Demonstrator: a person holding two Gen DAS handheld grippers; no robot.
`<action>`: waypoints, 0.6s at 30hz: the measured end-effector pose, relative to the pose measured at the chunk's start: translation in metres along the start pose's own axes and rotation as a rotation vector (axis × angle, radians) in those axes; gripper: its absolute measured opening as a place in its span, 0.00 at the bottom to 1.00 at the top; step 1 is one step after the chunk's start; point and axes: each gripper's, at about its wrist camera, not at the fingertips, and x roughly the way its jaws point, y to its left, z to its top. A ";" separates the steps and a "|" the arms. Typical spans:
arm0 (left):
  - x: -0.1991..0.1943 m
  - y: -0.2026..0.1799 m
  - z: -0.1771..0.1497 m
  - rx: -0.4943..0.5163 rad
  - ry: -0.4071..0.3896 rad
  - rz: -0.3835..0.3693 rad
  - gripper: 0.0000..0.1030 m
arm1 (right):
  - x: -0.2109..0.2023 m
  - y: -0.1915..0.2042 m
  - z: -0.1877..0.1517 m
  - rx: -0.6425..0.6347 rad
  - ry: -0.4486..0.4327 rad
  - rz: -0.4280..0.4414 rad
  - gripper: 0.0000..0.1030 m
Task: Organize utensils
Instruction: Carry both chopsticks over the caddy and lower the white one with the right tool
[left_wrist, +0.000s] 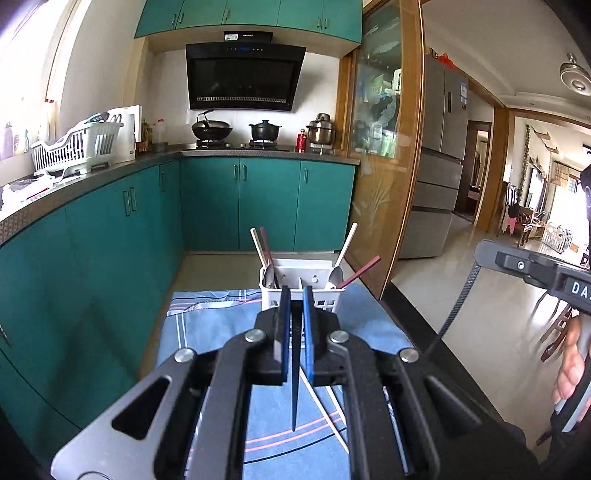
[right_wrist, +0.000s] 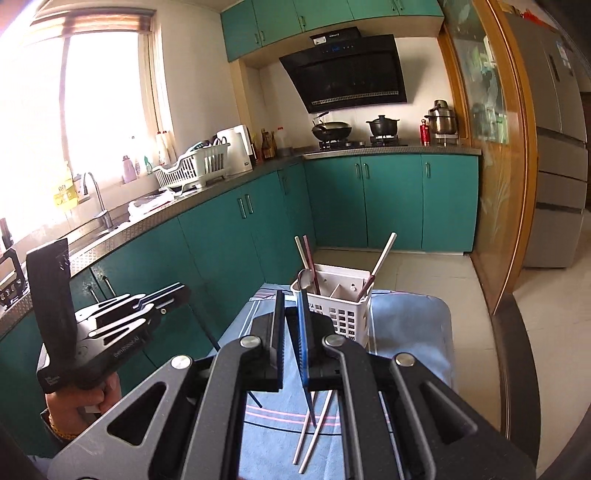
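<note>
1. Utensils stand in a white caddy (left_wrist: 301, 291) at the far edge of the table, on a blue cloth (left_wrist: 207, 325).
2. Only the right wrist view shows two white chopsticks (right_wrist: 314, 432) lying loose on the cloth near the table's near edge.
3. Left gripper (left_wrist: 296, 306): fingers nearly closed, pinching a dark chopstick (left_wrist: 294, 398) that hangs point-down.
4. Right gripper (right_wrist: 291, 310): fingers nearly closed on a dark chopstick (right_wrist: 309, 402).

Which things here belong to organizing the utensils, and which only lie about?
Belong: white slotted plastic caddy; white chopsticks lying on blue cloth; thin dark chopstick in left gripper; another dark chopstick in right gripper.
Lying about: white plastic dish rack; black wok; steel pot.
</note>
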 end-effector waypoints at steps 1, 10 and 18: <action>0.000 0.000 0.000 0.003 0.003 -0.001 0.06 | 0.000 0.001 -0.001 -0.004 0.003 -0.003 0.06; -0.004 0.001 -0.003 0.025 0.018 0.002 0.06 | 0.009 0.003 -0.021 -0.003 0.045 -0.004 0.06; 0.000 0.007 0.000 0.014 0.025 0.014 0.06 | 0.016 0.005 -0.015 -0.006 0.049 -0.003 0.06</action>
